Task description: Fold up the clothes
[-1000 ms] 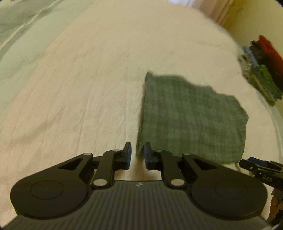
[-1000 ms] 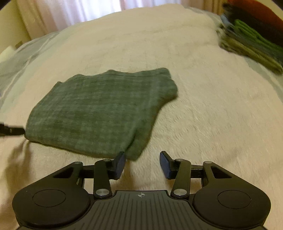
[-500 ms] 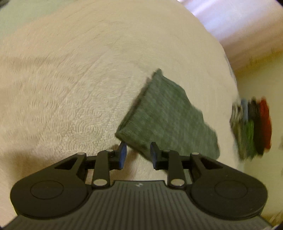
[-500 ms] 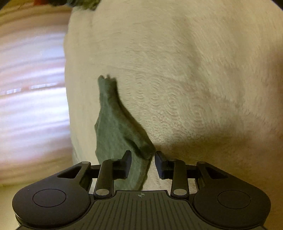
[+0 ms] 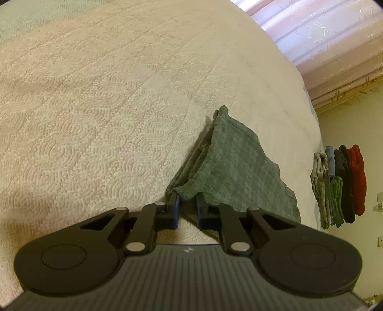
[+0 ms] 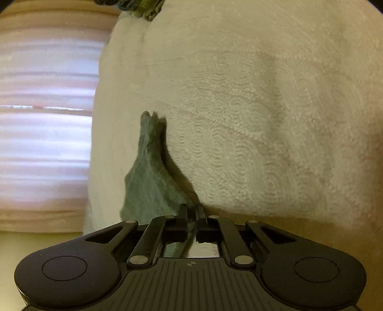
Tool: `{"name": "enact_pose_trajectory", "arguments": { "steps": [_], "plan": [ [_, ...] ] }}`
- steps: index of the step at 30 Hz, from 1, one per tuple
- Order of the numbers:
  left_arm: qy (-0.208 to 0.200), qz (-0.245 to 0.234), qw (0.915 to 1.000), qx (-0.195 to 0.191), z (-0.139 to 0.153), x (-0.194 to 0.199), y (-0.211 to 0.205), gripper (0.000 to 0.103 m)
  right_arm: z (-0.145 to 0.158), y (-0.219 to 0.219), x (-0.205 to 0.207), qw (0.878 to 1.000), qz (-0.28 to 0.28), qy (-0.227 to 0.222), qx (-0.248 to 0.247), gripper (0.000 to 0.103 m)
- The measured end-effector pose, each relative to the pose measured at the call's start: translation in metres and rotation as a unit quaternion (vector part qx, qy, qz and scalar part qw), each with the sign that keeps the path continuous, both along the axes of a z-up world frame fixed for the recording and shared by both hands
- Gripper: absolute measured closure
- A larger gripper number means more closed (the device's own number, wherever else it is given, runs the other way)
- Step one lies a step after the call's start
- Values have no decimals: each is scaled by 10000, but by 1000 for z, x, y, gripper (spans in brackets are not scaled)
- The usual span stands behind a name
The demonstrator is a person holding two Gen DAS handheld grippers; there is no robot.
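Note:
A folded green checked cloth (image 5: 237, 167) lies on the cream bedspread (image 5: 107, 107). My left gripper (image 5: 188, 205) is at its near corner, jaws narrowly apart with the cloth's edge between them, not clamped. In the right wrist view the same cloth (image 6: 148, 177) runs away from me, seen edge-on. My right gripper (image 6: 191, 211) is shut on its near edge, with cloth passing between the fingers.
A stack of folded clothes (image 5: 340, 186) in grey, blue, green, black and red sits at the bed's far edge; part of it shows in the right wrist view (image 6: 134, 7). Pink curtains (image 5: 335, 36) hang beyond the bed.
Both grippers turned sideways and moved down to the cloth's near edge. The right gripper closed on the cloth. The left jaws came around the corner.

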State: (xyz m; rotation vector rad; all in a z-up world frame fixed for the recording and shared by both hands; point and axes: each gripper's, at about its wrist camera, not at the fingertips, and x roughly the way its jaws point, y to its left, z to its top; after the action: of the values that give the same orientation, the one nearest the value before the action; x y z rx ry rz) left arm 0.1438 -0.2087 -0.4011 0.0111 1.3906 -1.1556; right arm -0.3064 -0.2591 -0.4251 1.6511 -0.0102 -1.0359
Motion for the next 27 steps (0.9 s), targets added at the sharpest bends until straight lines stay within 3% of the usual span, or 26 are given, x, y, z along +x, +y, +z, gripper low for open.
{"name": "enact_pose_trajectory", "arguments": {
  "steps": [5,10,12,14,16,18,20,23,25,27],
  "plan": [
    [-105,-170,9998,2,-3,1,-2,93,20,2,8,9945,487,720,-585,101],
    [-210,-315,9993,19,-4,0,-2,93,10,-5,6,9907,752,1051,-438,101],
    [-209,-312,9993,14,-3,0,0,93,13,-1,4,9928,460,1096,-136,101],
    [-142,-263,9996,23,-1,2,3,92,17,4,-8,9910,-305,1222,451,101],
    [-78,-200,9998,36,6,3,7,93,28,5,-14,9897,-542,1248,455,101],
    [-316,-284,9991,-62,20,0,10,95,50,-2,-2,9865,13,1624,-220,101],
    [-647,-469,9965,-243,36,-6,10,95,66,-10,19,9743,778,1926,-867,100],
    [-1084,-842,9893,-494,54,-18,4,95,73,-17,54,9518,1767,2015,-1491,100],
    [-1387,-1118,9829,-458,55,-28,-8,94,65,-23,73,9387,2221,2147,-1534,100],
    [-1683,-1356,9762,-149,47,-35,-22,94,52,-27,80,9298,2464,2409,-1291,100]
  ]
}}
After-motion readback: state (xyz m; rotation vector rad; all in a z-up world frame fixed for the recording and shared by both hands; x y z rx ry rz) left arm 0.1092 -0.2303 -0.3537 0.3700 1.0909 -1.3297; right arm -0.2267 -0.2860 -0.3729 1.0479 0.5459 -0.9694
